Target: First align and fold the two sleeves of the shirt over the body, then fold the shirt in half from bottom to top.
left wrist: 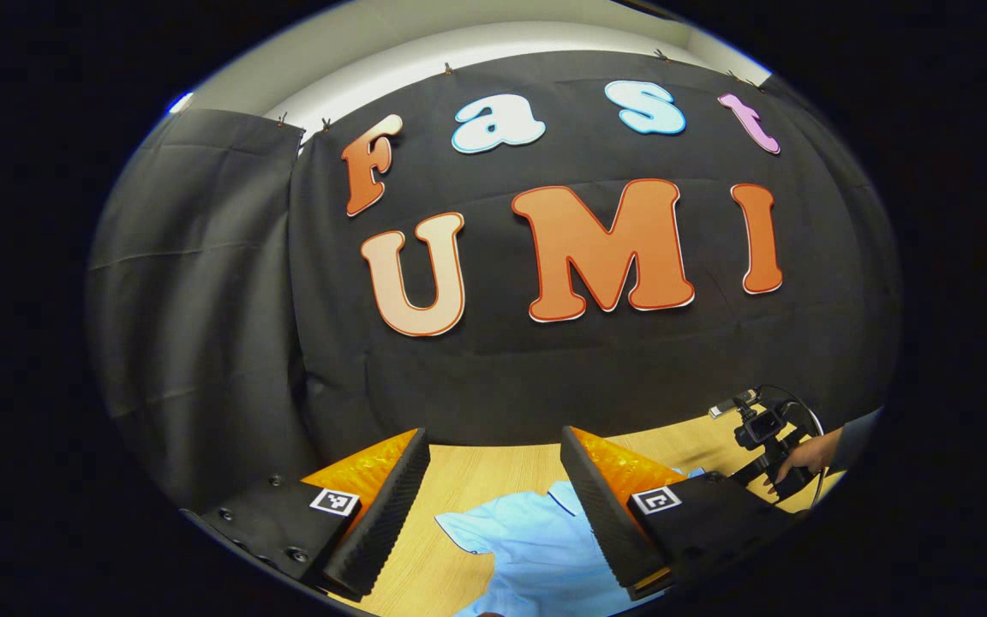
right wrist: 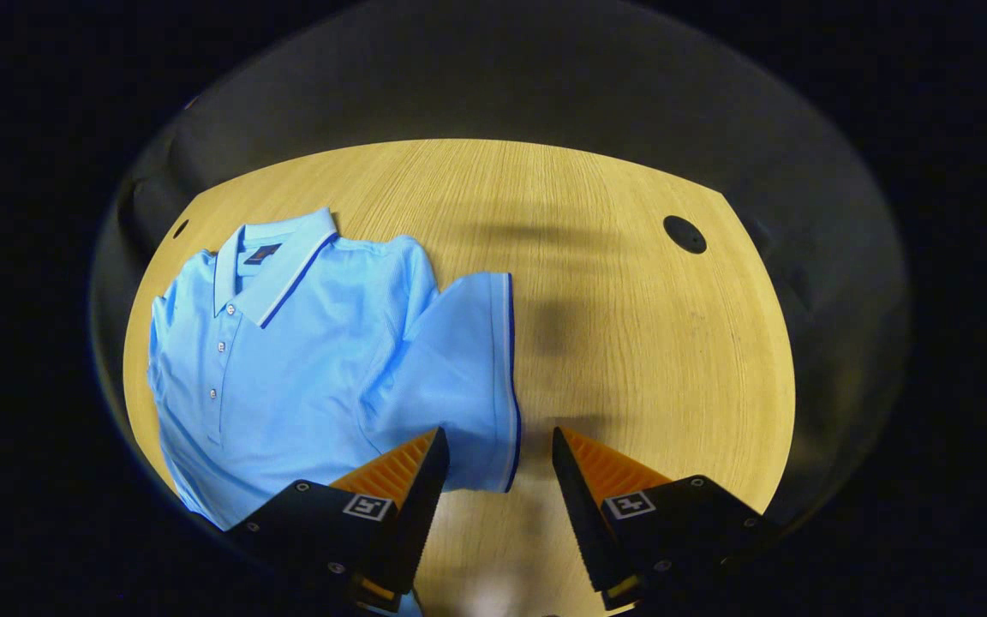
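A light blue polo shirt point(right wrist: 305, 343) lies face up on the wooden table point(right wrist: 631, 343), collar toward the far side, buttons down the front. Its right-hand sleeve point(right wrist: 468, 368), edged with a dark stripe, spreads out flat beside the body. My right gripper point(right wrist: 498, 450) hovers open just above the sleeve's lower corner, with nothing between its fingers. In the left gripper view, the shirt point(left wrist: 528, 548) shows low between the fingers of my left gripper point(left wrist: 493, 480), which is open and held well above the cloth. The other gripper point(left wrist: 768, 441) and the hand holding it appear at the far right.
The table point(left wrist: 476, 480) ends at the black cloth wall behind. A round dark hole point(right wrist: 684, 233) sits in the tabletop at the far right, and a smaller one point(right wrist: 180, 229) at the far left. Bare wood stretches to the right of the shirt.
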